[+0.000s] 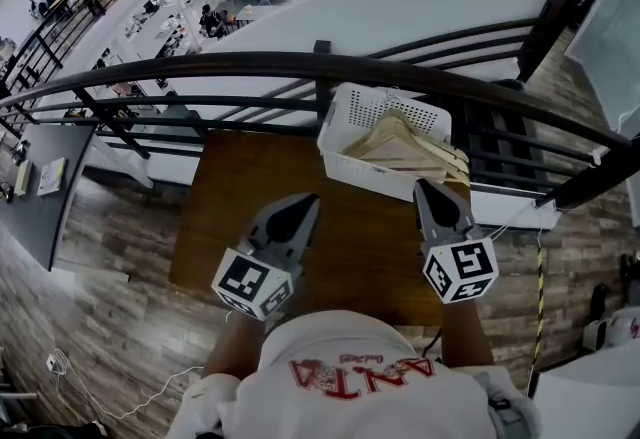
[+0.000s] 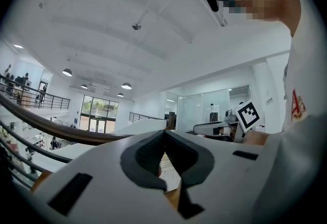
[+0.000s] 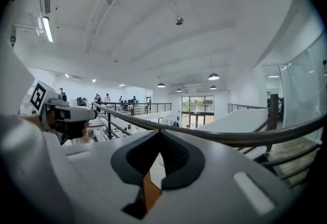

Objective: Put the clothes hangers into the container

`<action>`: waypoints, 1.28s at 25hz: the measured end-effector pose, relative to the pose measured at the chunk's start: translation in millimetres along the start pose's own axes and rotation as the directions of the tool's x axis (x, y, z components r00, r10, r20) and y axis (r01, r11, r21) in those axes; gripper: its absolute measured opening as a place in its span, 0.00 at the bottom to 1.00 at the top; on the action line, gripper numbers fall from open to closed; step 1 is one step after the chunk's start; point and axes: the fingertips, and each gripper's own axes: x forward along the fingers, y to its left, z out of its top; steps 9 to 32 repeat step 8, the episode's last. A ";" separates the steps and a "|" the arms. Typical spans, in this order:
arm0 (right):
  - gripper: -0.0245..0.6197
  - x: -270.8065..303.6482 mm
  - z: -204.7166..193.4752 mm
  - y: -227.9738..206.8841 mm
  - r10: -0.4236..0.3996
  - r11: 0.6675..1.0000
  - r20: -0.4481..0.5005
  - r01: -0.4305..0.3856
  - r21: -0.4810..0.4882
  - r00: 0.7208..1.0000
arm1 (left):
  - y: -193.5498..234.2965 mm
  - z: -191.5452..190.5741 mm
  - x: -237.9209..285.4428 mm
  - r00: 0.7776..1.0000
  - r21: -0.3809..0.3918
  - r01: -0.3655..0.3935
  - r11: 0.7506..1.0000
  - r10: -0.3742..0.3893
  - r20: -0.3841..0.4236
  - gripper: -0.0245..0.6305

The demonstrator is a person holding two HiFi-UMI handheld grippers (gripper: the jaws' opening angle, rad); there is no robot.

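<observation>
Inside the white perforated container (image 1: 347, 115), pale wooden hangers (image 1: 405, 147) in a pile; left claw (image 1: 308, 199), right claw (image 1: 421, 186) closed, empty.

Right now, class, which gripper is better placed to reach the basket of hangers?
Right. The right gripper hovers just short of the white basket holding the wooden hangers; the left gripper sits farther left over the table. Both are shut, empty.

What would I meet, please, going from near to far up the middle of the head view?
Person's white shirt → left gripper and right gripper, side by side → white basket holding wooden hangers → black railing.
</observation>
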 end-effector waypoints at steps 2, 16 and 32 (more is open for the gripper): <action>0.04 -0.3 -2.4 0.3 0.002 1.000 -0.004 -0.002 0.002 1.000 | -0.3 -0.6 0.0 1.000 -0.001 -0.001 1.000 0.001 0.001 0.05; 0.04 -0.2 -7.5 2.4 0.002 1.000 -0.014 -0.002 0.012 1.000 | 1.4 -1.4 0.6 1.000 -0.001 0.000 1.000 0.000 -0.004 0.05; 0.04 -0.2 -7.5 2.4 0.002 1.000 -0.014 -0.002 0.012 1.000 | 1.4 -1.4 0.6 1.000 -0.001 0.000 1.000 0.000 -0.004 0.05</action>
